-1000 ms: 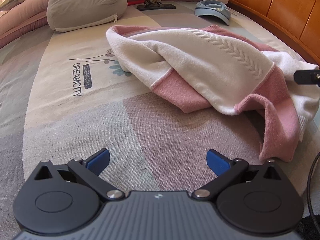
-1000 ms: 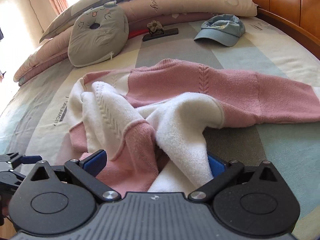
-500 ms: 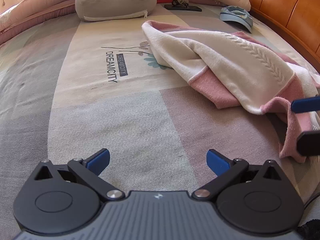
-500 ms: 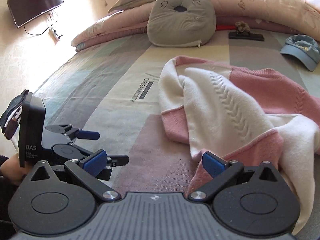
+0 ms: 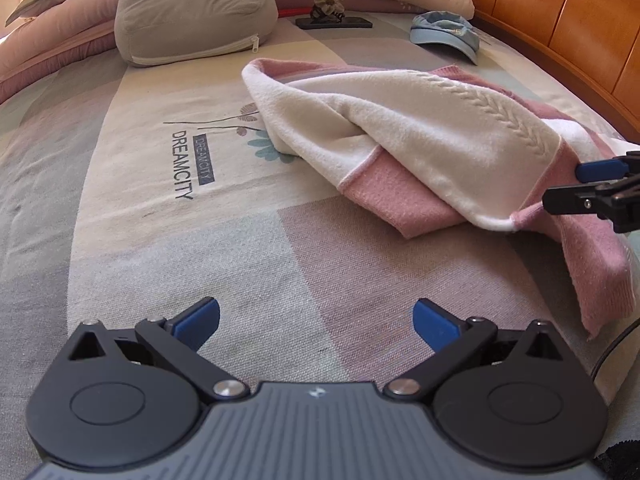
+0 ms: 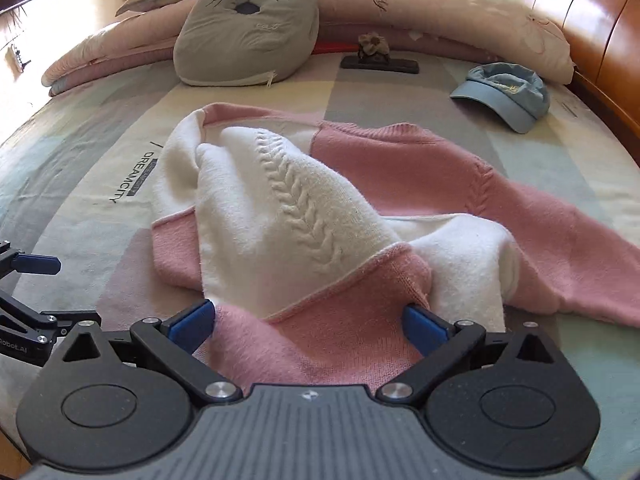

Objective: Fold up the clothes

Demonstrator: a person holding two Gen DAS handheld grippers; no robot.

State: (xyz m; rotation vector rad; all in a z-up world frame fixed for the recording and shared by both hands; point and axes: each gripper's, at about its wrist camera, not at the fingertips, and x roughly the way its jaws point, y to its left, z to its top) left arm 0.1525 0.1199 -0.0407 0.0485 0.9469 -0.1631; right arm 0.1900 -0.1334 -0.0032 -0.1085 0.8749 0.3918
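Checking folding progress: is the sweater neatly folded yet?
No. The sweater lies bunched, white part heaped over pink, one sleeve stretched right; the open right gripper straddles its hem.

Pink-and-white cable-knit sweater (image 6: 304,216); pale blue cap (image 6: 506,92); grey cushion (image 6: 248,28).

**A:** Sweater (image 6: 304,216)?
**B:** Fuzzy knit cloth, pink and white, matt, with a raised cable braid.

**A:** Bed sheet (image 5: 192,240)?
**B:** Woven cloth, coarse-looking weave, matt, printed lettering.

**A:** Headboard (image 5: 560,32)?
**B:** Wood, orange-brown, glossy varnish.

**A:** Left gripper (image 5: 316,320) and right gripper (image 6: 308,320)?
**B:** Matt black plastic bodies, ribbed grey centre panel, shiny metal pivot pins, smooth blue finger pads.

**A:** Cushion (image 6: 248,28)? Cap (image 6: 504,92)?
**B:** Soft grey cloth, stitched; blue cloth, faded-looking.
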